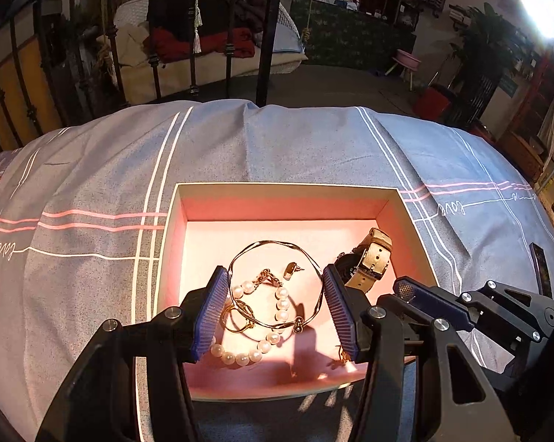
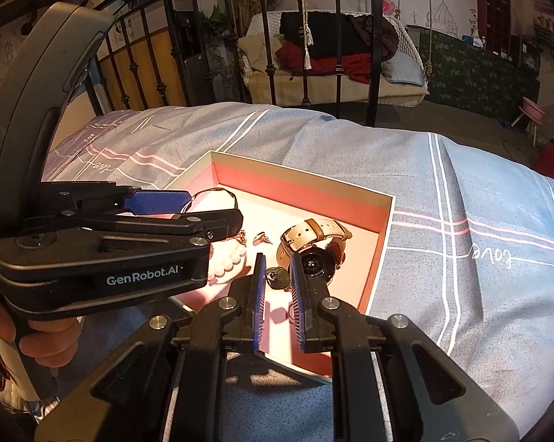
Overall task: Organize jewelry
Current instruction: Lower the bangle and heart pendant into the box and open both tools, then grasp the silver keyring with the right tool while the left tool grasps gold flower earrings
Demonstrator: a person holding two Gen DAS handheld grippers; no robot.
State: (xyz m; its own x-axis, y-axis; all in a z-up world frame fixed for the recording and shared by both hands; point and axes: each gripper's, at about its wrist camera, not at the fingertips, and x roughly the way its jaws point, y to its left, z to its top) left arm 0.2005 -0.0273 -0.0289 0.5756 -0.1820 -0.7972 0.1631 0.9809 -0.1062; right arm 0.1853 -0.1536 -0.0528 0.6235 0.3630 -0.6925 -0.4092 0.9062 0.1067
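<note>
**Overhead, two grippers hang above a pink box of jewelry**

Low over the bed, the left gripper [image 1: 275, 307] hangs above a shallow pink-lined cardboard box [image 1: 284, 204] resting on a grey-blue bedspread with white and pink stripes [image 1: 92, 169]. Its blue ribbed pads [image 1: 211, 316] stand wide apart and hold nothing. Between them, down on the box floor, lies a thin wavy gold-wire bangle [image 1: 277, 254]. Under and partly inside that bangle curls a white pearl bracelet with a gold clasp [image 1: 262, 346], its beads running toward the left pad. A small gold ring [image 1: 236, 318] sits just beside that same pad, overlapping the bangle's wire. A tiny gold stud earring [image 1: 291, 270] lies inside the bangle's loop, nearer the right pad. Just beyond the right pad, against the box's right wall, rests a wristwatch with a beige leather strap and dark case [image 1: 369, 261], lying on its side.

From the right wrist view, the right gripper [image 2: 278, 287] hovers over the near corner of the same box [image 2: 382, 221]. Its pads are drawn close together, with a narrow gap, and a small dark object [image 2: 277, 278] shows between their tips; whether they pinch it or it lies below cannot be told. Ahead and slightly right of the tips lies the watch [image 2: 313, 246], case back facing up. The earring [image 2: 261, 238] lies ahead to the left, with the pearls [image 2: 229, 263] further left, partly hidden by the left gripper's black body [image 2: 218, 217].

Beyond the bedspread stands a black iron bed rail [image 1: 267, 37].
</note>
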